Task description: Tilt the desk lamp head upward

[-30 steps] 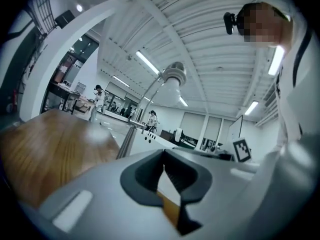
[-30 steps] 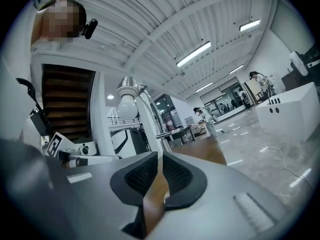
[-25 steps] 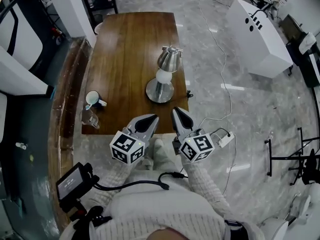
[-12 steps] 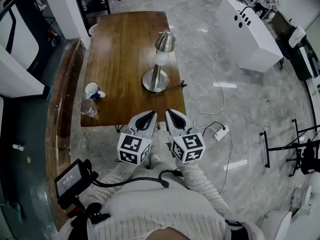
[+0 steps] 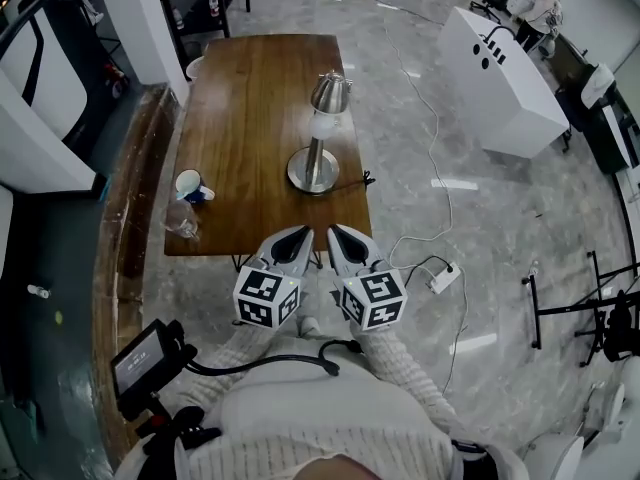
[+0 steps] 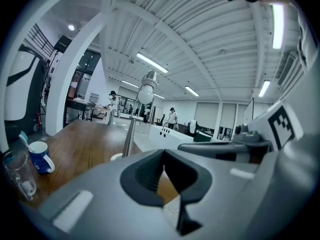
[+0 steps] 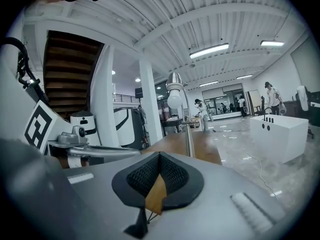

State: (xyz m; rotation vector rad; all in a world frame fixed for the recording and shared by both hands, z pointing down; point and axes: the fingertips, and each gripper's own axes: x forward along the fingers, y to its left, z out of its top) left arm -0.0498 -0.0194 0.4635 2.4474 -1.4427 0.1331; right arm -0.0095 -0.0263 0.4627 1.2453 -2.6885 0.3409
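**Count**
- Worktop [image 5: 240,118]: one, wooden, rectangular.
- Lamp [image 5: 318,138]: one.
- Mug [image 5: 190,185]: one, white outside and blue inside.
- Glass [image 5: 181,219]: one, clear.
- Grippers: two.

**Lamp position**
The lamp stands upright on the right half of the worktop. Its round base [image 5: 313,171] is close to the right edge and near the front right corner. The metal shade [image 5: 331,93] sits at the top of the stem, with the white bulb [image 5: 322,125] just under it. In both gripper views the lamp rises directly ahead, above the jaws.

**Gripper state**
The left gripper [image 5: 298,236] and right gripper [image 5: 337,234] are held side by side, close together. They hang over the floor just short of the worktop's front edge, with the tips pointing toward the lamp. Each gripper has its jaws closed together with nothing between them. Neither gripper touches the lamp.

**Surroundings**
- The mug and glass stand near each other at the front left corner of the worktop, well apart from the lamp.
- A cord [image 5: 352,180] leaves the lamp base over the right edge.
- A white power strip [image 5: 441,279] lies on the floor just right of the right gripper.
- A white cabinet [image 5: 505,78] stands on the floor to the right, well apart from the worktop.
- A person [image 5: 538,6] is visible beyond the cabinet.
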